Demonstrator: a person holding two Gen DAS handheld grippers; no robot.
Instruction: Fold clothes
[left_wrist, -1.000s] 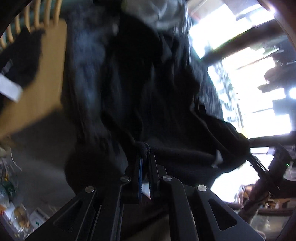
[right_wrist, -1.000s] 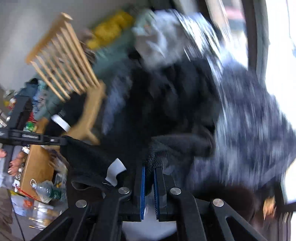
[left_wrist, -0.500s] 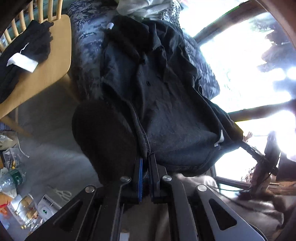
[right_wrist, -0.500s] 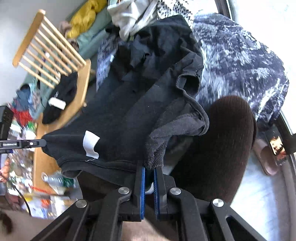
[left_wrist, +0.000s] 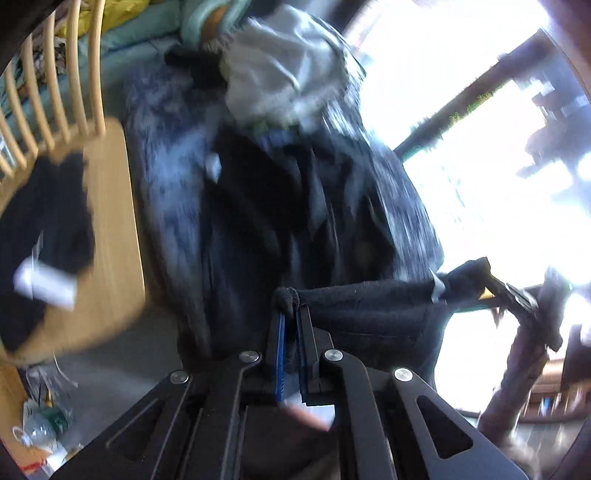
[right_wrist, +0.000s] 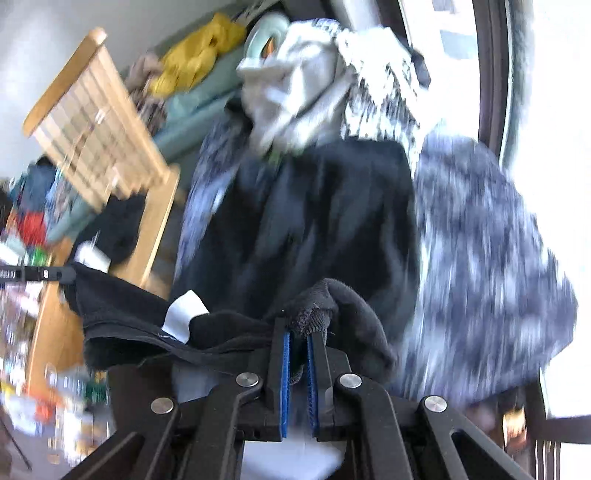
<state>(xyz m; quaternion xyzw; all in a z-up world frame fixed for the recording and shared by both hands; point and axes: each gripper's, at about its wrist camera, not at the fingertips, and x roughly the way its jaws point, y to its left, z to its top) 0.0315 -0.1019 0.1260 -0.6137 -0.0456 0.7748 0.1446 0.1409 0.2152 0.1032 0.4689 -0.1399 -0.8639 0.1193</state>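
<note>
Gripping the hem of a black shirt (right_wrist: 317, 221) stretched between them above the bed (right_wrist: 487, 240), the left tool (left_wrist: 291, 314) and right tool (right_wrist: 299, 332) are both clamping fabric, with folding seemingly barely begun.

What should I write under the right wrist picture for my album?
Right gripper pinching the black shirt's edge above a blue-patterned bed, wooden chair nearby.

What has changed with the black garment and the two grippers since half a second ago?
The hem of the black garment has been lifted and now stretches taut between the left gripper and the right gripper; both views are blurred by motion. Nothing was released: both grippers stay shut on the hem. The wooden chair keeps its place.
</note>
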